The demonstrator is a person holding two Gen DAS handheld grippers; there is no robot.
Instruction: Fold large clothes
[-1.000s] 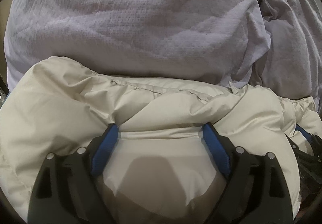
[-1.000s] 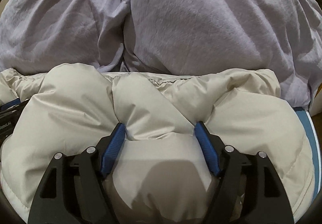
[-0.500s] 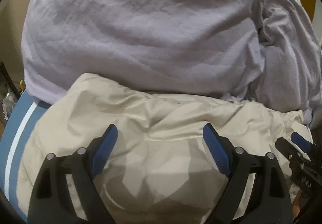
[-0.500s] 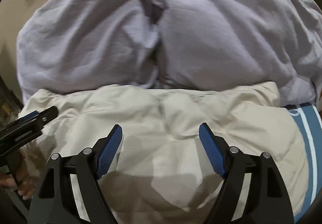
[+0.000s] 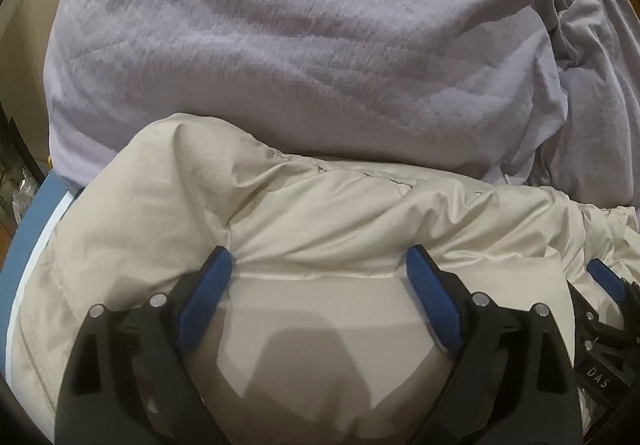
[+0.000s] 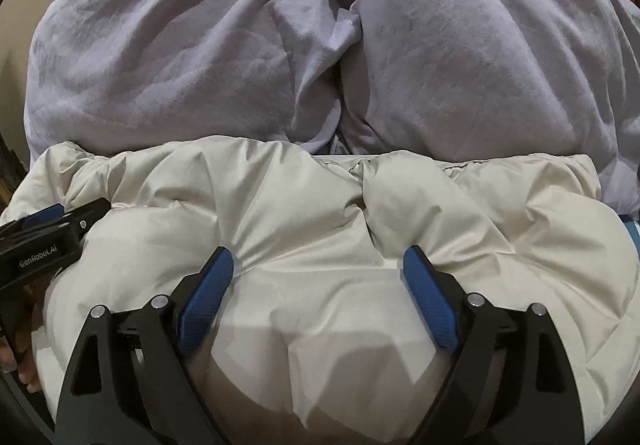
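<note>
1. The left gripper (image 5: pixel 318 265) presses its wide-spread fingers into the cream puffer jacket (image 5: pixel 320 213), clamping nothing.
2. The right gripper (image 6: pixel 318 265) does likewise.
3. The jacket lies against a lavender duvet (image 6: pixel 280 37).

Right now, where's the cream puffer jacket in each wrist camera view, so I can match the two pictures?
Left wrist: the cream puffer jacket fills the lower half, under the left gripper.
Right wrist: it fills the lower half too, under the right gripper.
Shared landmark: the lavender blanket bunched behind the jacket in both views.
</note>
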